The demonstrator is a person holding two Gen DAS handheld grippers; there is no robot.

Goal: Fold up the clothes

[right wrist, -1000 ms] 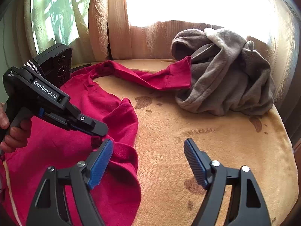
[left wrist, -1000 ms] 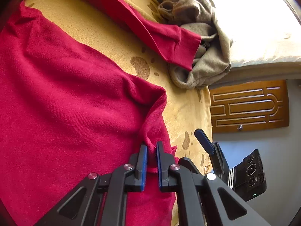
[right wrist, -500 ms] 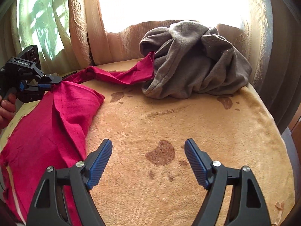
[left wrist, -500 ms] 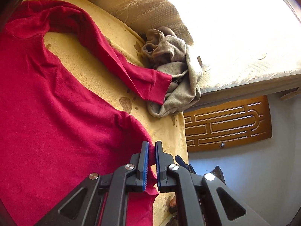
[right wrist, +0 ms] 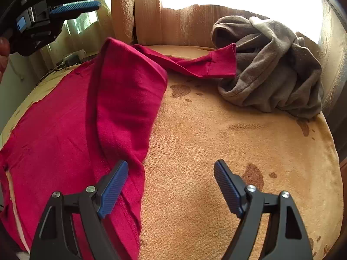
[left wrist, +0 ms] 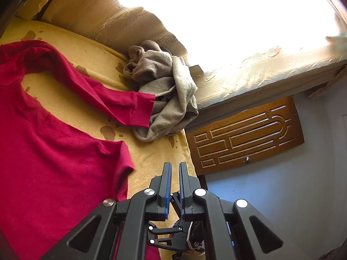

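In the left wrist view, the left tongs (left wrist: 175,169) were clenched nearly together with nothing between them, raised above the bed's edge. Below lay the red shirt (left wrist: 49,151), spread on the tan bedspread (left wrist: 73,49), its long sleeve (left wrist: 121,104) stretched out flat so the cuff touched a crumpled grey garment (left wrist: 169,99) near the curtain. A wooden door (left wrist: 245,134) showed beyond the bed.

In the right wrist view, the right tongs (right wrist: 171,173) stood released and wide, one pad just over the shirt's near edge, the other over bare bedspread, gripping nothing. One side of the shirt was turned over onto its body in a loose, puffed flap (right wrist: 128,99), not yet pressed flat. The left tongs hung high at the upper left, away from the cloth.

By my reading the folding had barely begun: one side was roughly laid over, while the sleeve, the rest of the shirt and the whole grey garment remained unfolded
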